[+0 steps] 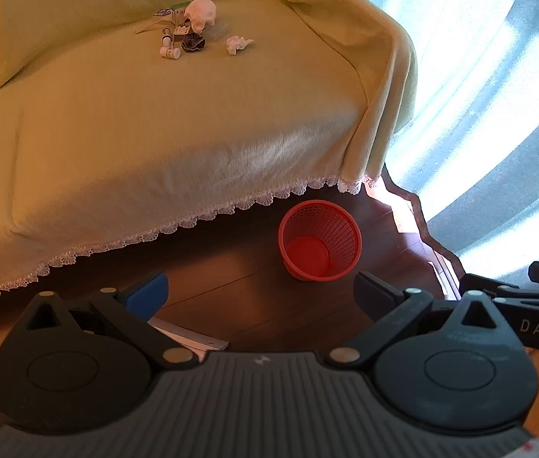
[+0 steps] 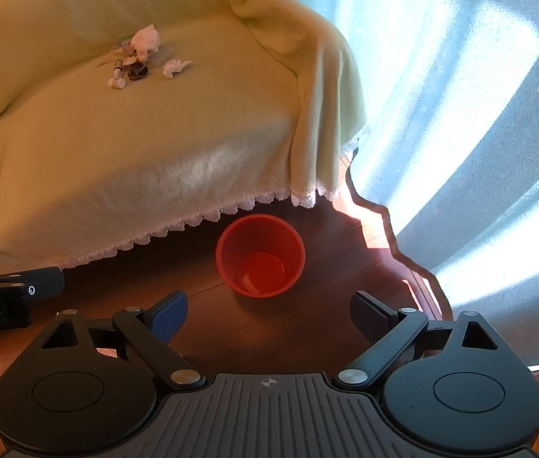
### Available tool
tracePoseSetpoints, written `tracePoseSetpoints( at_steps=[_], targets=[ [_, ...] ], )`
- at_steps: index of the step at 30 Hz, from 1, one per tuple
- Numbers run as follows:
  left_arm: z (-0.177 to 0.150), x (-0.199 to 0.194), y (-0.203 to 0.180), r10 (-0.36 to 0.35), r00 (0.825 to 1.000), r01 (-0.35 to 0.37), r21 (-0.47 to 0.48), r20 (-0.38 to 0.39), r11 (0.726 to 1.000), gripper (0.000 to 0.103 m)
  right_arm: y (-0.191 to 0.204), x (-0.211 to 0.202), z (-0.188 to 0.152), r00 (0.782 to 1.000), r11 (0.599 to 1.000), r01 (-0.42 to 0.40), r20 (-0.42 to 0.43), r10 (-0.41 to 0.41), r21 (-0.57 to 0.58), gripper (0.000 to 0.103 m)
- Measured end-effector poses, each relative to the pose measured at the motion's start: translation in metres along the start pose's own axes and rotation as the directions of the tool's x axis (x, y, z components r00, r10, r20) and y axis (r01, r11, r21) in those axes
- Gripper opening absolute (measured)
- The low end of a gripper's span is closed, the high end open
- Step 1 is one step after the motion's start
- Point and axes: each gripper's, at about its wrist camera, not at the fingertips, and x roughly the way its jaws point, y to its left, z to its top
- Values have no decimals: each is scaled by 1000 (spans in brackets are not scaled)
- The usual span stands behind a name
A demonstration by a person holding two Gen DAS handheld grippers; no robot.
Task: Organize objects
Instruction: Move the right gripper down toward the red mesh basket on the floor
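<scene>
A: How are the grippers posed?
B: Both are pitched steeply down over the wooden floor (image 2: 288,328). The left gripper (image 1: 261,294) and right gripper (image 2: 269,313) are spread wide, with nothing held or touched.
A: Where are the objects?
B: A clutter of small items (image 1: 193,30) is seen on the covered sofa (image 1: 155,133); an empty red basket (image 2: 259,255) is set on the floor just beside its lace hem.

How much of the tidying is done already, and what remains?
Nothing looks done: the red basket on the floor is empty. Nothing is in hand; the left gripper and right gripper are both open. The crumpled tissue, small bottles and other clutter remain on the sofa.
</scene>
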Motion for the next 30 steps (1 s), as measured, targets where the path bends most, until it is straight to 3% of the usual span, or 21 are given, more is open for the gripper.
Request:
tracePoseSetpoints(
  at_steps=[19, 30],
  targets=[
    [15, 26, 12, -56, 998, 55, 49, 16, 997, 101, 0, 13, -7, 999, 997, 40, 31, -42, 65, 90],
    [25, 81, 9, -27, 1000, 26, -11, -17, 1000, 101, -25, 78, -4, 999, 999, -38, 36, 37, 27, 85]
  ],
)
